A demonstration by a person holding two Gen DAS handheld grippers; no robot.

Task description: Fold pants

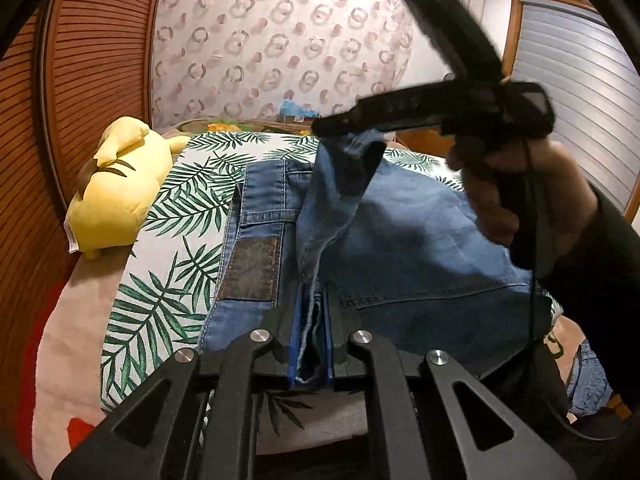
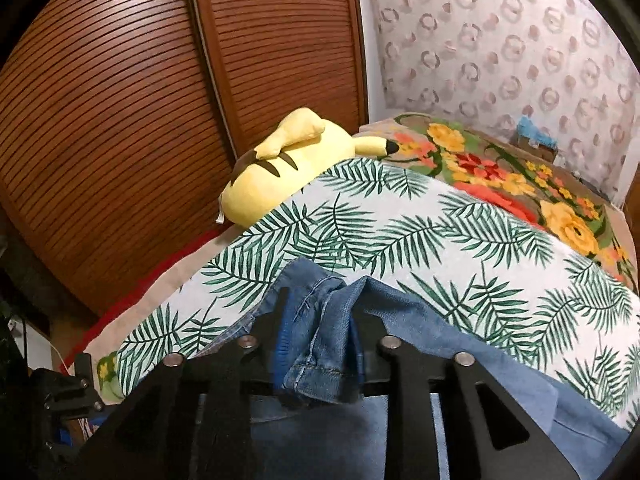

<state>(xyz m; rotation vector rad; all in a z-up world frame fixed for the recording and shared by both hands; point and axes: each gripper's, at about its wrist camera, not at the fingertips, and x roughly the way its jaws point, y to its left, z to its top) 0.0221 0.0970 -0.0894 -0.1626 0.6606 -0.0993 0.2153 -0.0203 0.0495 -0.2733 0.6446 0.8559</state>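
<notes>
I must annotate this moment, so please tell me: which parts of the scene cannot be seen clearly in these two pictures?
- Jeans: left wrist view, the near part is hidden behind the left claw and cut off by the picture's edge.
- Right claw: right wrist view, bunched denim hides whether the pads press on it.
- Blue thing by the wall: too small to identify.
- Plush toy: partly behind the leaf-print sheet.

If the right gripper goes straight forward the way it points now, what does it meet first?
Probably the bunched denim of the jeans already between its fingers, then the leaf-print bedcover beyond. Depth is hard to judge in this fisheye view.
</notes>
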